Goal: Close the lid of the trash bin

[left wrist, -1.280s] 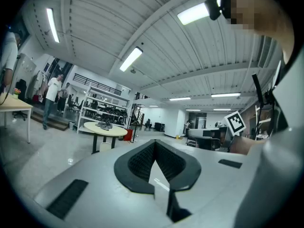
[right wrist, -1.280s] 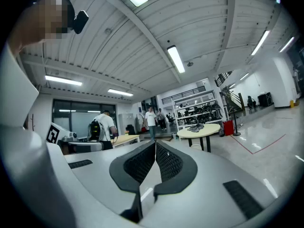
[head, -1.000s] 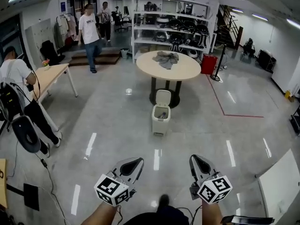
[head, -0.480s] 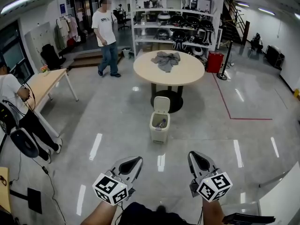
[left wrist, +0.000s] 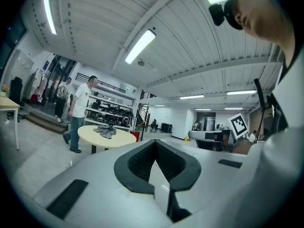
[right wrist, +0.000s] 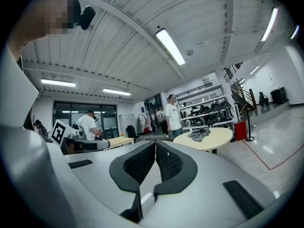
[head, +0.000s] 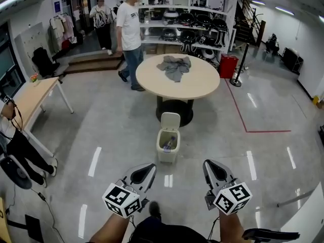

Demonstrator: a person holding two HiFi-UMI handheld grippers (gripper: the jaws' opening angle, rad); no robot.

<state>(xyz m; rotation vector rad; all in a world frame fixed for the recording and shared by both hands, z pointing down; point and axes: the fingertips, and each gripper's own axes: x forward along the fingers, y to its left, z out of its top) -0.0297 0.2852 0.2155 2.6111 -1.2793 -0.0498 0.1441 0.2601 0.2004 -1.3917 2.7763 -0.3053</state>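
Ahead, boxy cream trash bin (head: 167,147), lid (head: 170,120) upright; left gripper (head: 144,174), right gripper (head: 217,171): ribbed fingers together.

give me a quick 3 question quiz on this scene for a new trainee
1. Where does the trash bin stand?
A. just in front of the round table
B. on a shelf
C. under the long desk

2. True or false: the bin's lid stands open, tipped up at the back.

3. Fill in: the left hand-held gripper and the right hand-held gripper both have their jaws ___, with nothing between them.

Key: 1 A; 2 true; 3 shut
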